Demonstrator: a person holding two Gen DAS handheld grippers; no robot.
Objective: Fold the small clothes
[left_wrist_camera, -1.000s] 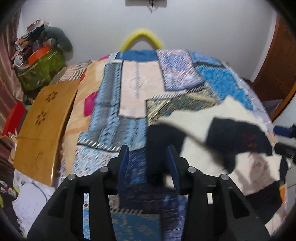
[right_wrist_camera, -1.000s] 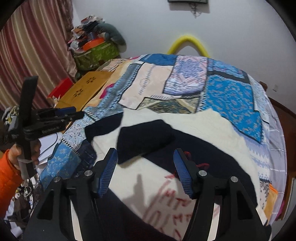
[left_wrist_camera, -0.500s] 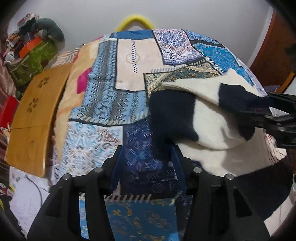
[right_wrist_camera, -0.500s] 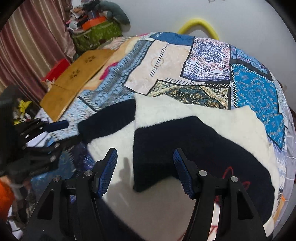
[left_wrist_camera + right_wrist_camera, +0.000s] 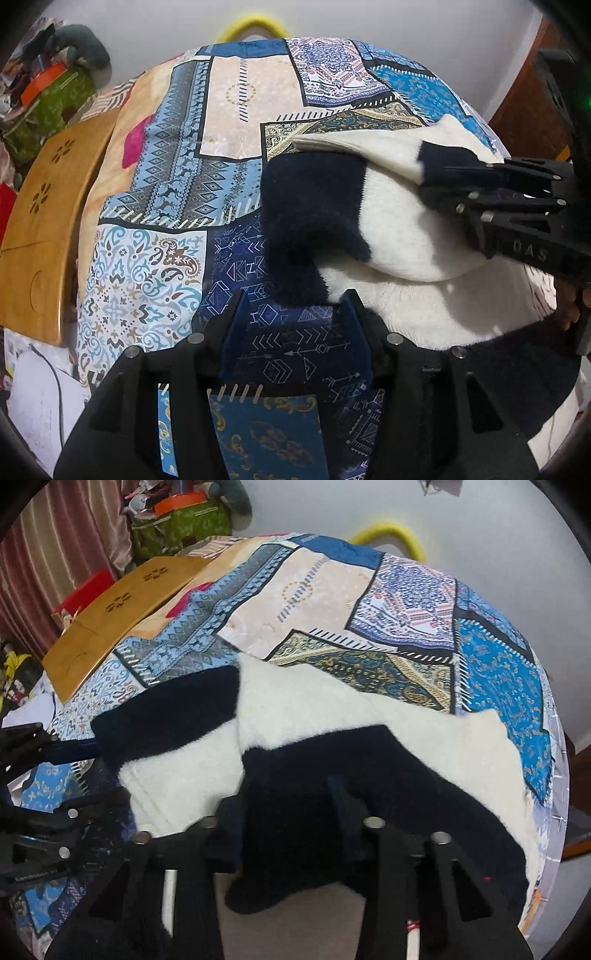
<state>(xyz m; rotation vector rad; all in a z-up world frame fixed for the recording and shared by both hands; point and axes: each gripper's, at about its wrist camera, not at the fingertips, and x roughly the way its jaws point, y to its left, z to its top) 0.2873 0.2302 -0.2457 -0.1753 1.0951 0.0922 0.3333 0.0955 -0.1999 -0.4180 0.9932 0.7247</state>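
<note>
A small white and navy fleece garment (image 5: pixel 399 229) lies on the patchwork bedspread (image 5: pixel 229 122). In the left wrist view my left gripper (image 5: pixel 295 314) is open and empty, just short of the garment's navy sleeve (image 5: pixel 310 206). My right gripper comes in from the right (image 5: pixel 476 181), over the folded sleeve's navy cuff. In the right wrist view my right gripper (image 5: pixel 284 819) is open, its fingers (image 5: pixel 343 805) either side of a navy flap (image 5: pixel 295 834). The white body (image 5: pixel 306 712) and navy sleeve (image 5: pixel 166 716) lie beyond.
A wooden board (image 5: pixel 40 229) leans at the bed's left side. A green bag (image 5: pixel 181 528) and clutter stand in the far left corner by a curtain (image 5: pixel 48 554). A yellow hoop (image 5: pixel 391 535) rises behind the bed. A wooden door (image 5: pixel 528 118) is at the right.
Both grippers have come lower and closer to the garment. The sleeve that was in the air now lies folded across the white body. My right gripper has settled over the navy flap.
</note>
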